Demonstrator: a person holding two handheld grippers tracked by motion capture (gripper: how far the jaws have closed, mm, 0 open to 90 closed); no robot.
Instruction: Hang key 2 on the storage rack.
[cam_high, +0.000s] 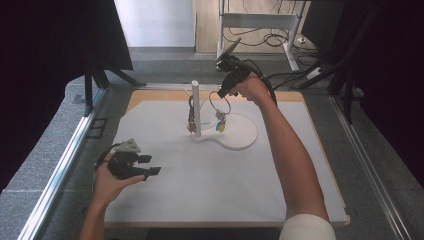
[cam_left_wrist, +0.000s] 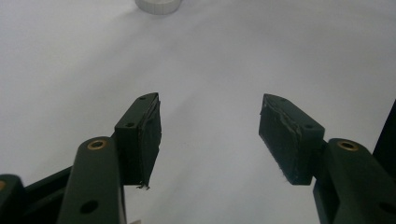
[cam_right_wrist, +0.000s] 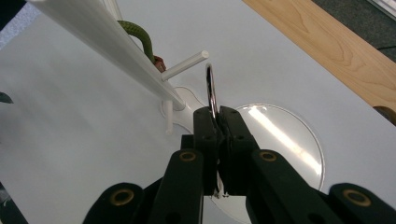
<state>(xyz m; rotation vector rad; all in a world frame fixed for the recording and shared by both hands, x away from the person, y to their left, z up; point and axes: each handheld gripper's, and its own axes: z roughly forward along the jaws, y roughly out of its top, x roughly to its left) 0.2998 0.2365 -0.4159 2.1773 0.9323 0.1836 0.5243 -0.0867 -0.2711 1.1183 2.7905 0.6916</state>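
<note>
Ring (cam_right_wrist: 211, 88) pinched beside peg (cam_right_wrist: 184, 66)

The high view is looking forward and down over the whole tabletop (cam_high: 165, 200) from the person's side. The left gripper view is skimming close above bare white surface. The right gripper view is peering close at the white stand (cam_right_wrist: 107, 37), which the high view (cam_high: 196, 107) is sharing from farther off.

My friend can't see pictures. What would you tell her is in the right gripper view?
The right hand-held gripper is shut on a shiny metal ring, holding it beside a short peg that sticks out from a white post. Below lie a white mat and the stand's round base.
</note>
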